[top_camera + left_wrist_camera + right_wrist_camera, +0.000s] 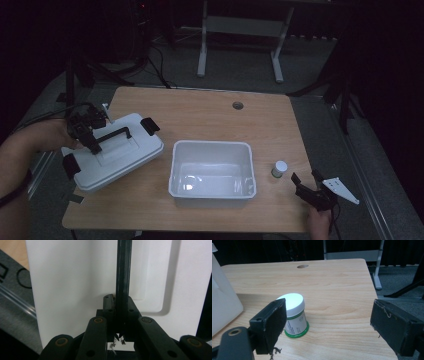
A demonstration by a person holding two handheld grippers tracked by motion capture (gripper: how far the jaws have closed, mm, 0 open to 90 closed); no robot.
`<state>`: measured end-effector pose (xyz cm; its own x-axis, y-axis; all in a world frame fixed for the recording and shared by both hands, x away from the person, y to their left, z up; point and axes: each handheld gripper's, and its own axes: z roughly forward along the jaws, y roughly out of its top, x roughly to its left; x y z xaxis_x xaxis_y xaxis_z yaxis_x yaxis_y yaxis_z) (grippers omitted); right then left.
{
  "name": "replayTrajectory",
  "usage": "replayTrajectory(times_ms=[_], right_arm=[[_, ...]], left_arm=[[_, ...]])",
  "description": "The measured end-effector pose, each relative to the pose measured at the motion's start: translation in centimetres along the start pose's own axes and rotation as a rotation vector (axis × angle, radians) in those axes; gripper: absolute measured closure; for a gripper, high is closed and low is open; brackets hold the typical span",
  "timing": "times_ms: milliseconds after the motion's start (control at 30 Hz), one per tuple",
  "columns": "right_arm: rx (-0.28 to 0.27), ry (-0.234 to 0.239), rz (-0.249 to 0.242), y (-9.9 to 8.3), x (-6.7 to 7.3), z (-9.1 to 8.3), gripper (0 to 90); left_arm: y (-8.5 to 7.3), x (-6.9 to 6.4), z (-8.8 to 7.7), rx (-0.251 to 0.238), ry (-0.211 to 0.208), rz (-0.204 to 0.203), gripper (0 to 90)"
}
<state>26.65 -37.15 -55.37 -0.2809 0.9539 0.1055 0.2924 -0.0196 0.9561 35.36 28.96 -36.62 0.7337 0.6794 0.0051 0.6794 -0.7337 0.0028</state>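
Observation:
A white box lid [131, 155] with a black carry handle [119, 133] and black latches lies on the table's left part. My left gripper [94, 144] is over it, shut on the handle's left end. In the left gripper view the handle bar [123, 275] runs straight up from between the closed jaws of that gripper [119, 301], with the white lid [72, 290] behind it. A small white-capped jar [279, 169] with a green label stands near the table's right side. My right gripper [306, 184] rests open just in front of it, and the jar [295, 315] sits beside that gripper's [329, 322] left pad [274, 322], untouched.
An open white bin [172, 170] stands at the table's middle front, between the lid and the jar. A round cable hole [238, 105] lies at the back of the wooden table [200, 115]. Desk legs and stands rise on the dark floor behind.

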Motion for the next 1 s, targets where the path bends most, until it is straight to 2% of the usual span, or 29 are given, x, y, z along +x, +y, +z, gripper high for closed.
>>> replayTrajectory(times_ms=[100,333,567,1000], right_arm=[[0.001,0.0,-0.002,0.0,0.1,0.0,13.3],[0.002,-0.002,-0.005,0.0,0.1,0.0,13.3],[0.002,-0.001,-0.009,0.0,0.1,0.0,13.3],[0.005,0.002,-0.015,0.0,0.2,0.0,13.4]], left_arm=[[-0.1,0.1,0.9,0.012,-0.01,-0.001,83.6],[0.1,0.5,4.1,0.019,-0.034,-0.015,83.6],[0.6,0.4,7.3,0.037,-0.076,-0.016,83.5],[0.7,-0.1,10.3,0.064,-0.135,-0.017,83.4]])
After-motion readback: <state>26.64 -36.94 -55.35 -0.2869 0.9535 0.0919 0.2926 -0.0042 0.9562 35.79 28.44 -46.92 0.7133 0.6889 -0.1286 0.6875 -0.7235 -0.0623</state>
